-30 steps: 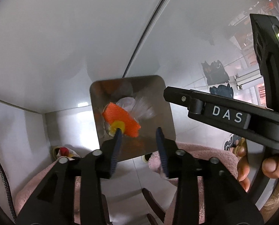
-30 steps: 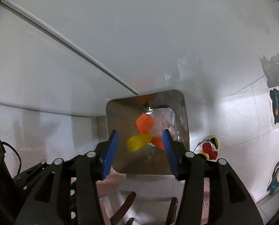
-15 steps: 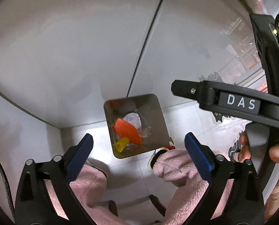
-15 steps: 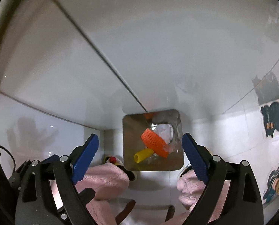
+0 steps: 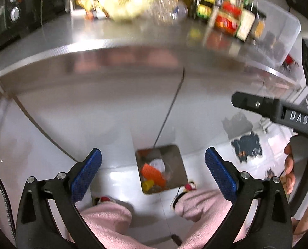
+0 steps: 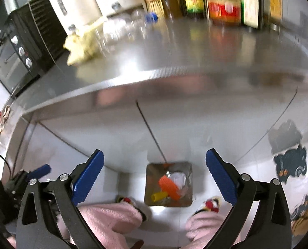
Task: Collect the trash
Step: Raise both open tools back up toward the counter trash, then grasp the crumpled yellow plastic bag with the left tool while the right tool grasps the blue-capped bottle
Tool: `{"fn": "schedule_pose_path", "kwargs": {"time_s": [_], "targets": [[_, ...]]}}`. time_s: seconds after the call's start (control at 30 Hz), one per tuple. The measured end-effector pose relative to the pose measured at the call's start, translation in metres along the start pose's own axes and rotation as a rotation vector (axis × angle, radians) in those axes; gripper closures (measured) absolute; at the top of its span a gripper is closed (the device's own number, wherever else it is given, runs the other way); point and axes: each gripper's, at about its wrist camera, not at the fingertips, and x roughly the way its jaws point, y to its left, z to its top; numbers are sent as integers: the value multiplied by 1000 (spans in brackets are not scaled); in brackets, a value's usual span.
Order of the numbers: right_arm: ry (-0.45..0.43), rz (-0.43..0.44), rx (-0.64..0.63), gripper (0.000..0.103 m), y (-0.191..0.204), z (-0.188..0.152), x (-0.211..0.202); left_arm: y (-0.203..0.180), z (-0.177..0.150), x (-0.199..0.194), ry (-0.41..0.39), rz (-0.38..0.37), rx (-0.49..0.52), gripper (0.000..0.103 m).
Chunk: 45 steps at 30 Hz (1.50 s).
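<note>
A square steel bin (image 5: 180,161) stands on the floor below, also in the right wrist view (image 6: 154,172). Inside lie an orange mesh piece (image 5: 153,173) (image 6: 169,187), a yellow piece (image 5: 148,184) (image 6: 158,196) and crumpled clear plastic (image 5: 159,164) (image 6: 180,179). My left gripper (image 5: 153,175) is open and empty, high above the bin. My right gripper (image 6: 154,174) is open and empty, also high above it; its body (image 5: 278,110) shows at the right of the left wrist view.
A steel counter (image 5: 91,37) (image 6: 174,51) carries bottles and jars (image 5: 230,14) (image 6: 222,2), a yellow crumpled bag (image 5: 123,2) (image 6: 81,47) and clear bottles (image 6: 120,27). A black oven (image 6: 15,47) stands left. Pink-slippered feet (image 5: 106,213) (image 6: 112,217) flank the bin. Cat stickers (image 6: 289,162) mark the floor.
Both grippers opened from nearly shut a second ago and rose away from the bin, which now looks smaller. The orange and yellow pieces lie in the bin. The counter top has come into view.
</note>
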Motion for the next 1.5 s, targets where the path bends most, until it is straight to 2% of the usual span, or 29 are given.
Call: {"fn": "schedule_pose_path", "kwargs": {"time_s": [0.17,0.3,0.43,0.5,0.63,0.77,0.83,0.97,1.17,1.33,1.5], "targets": [[-59,-9,-8,4,8,38,-21,4,38,-28,-72,39,7,8],[-77,25,34,4,7,75,-26,11,73,-43,-136,31,-4,8],[-104,18,53,4,13,111,-23,20,107,-47,-186,38,-9,9],[-110,11,59,4,14,128,-19,20,124,-43,-201,56,16,14],[-110,16,97,6,14,156,-5,19,150,-28,-191,65,67,28],[-109,4,114,23,18,184,10,14,175,-13,-184,65,106,44],[-92,-2,125,26,21,199,23,10,188,-5,-185,65,127,48],[-65,-5,141,33,26,216,46,3,206,7,-181,47,141,50],[-29,-4,156,33,26,233,73,6,226,31,-148,38,144,53],[-1,4,161,33,27,237,91,20,231,44,-126,28,118,54],[16,-27,140,29,32,240,102,30,225,51,-103,4,132,53]]}}
